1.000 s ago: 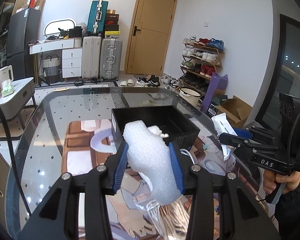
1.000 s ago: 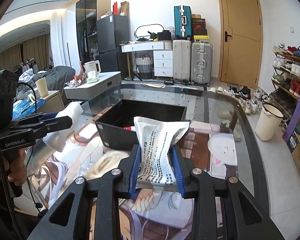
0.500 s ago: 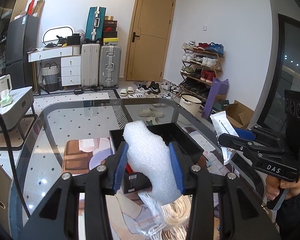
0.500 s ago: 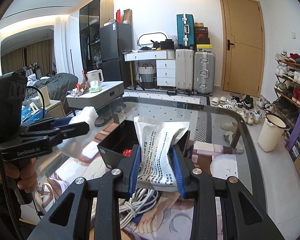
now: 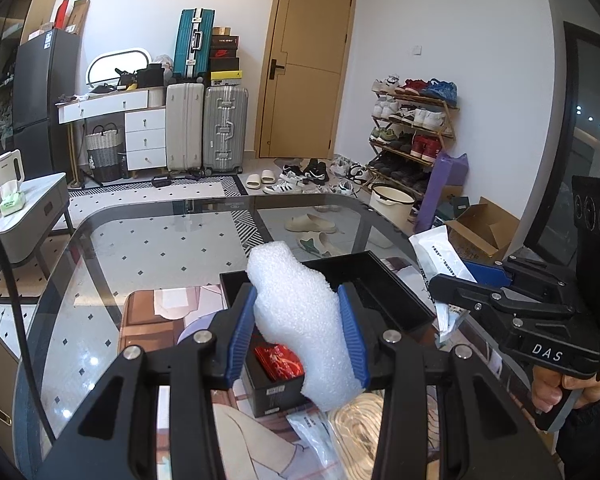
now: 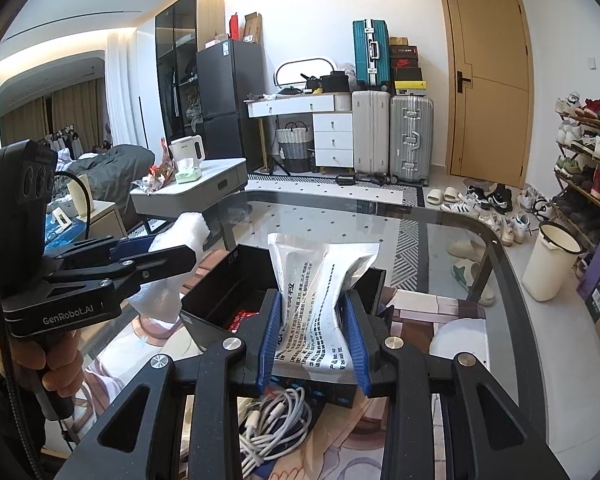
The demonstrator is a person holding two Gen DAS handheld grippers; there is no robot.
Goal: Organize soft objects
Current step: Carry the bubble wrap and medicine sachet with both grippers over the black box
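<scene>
My left gripper [image 5: 298, 330] is shut on a white foam sheet piece [image 5: 300, 320] and holds it above the near end of a black open box [image 5: 384, 292]. The foam also shows in the right wrist view [image 6: 182, 236]. My right gripper [image 6: 312, 340] is shut on a white printed soft pouch [image 6: 320, 300] over the same black box [image 6: 220, 292]; the pouch shows at the right in the left wrist view [image 5: 440, 260]. A red packet [image 5: 278, 360] lies inside the box.
The box stands on a glass table [image 5: 160, 248] with a printed mat. A coiled white cable [image 6: 276, 420] and a clear plastic bag [image 5: 312, 432] lie near the table's front. A white round pad [image 6: 460, 336] lies at the right.
Both grippers have risen and pulled back with their loads. The black box now sits lower and closer beneath the fingers, with the red packet and cable coming into view.
</scene>
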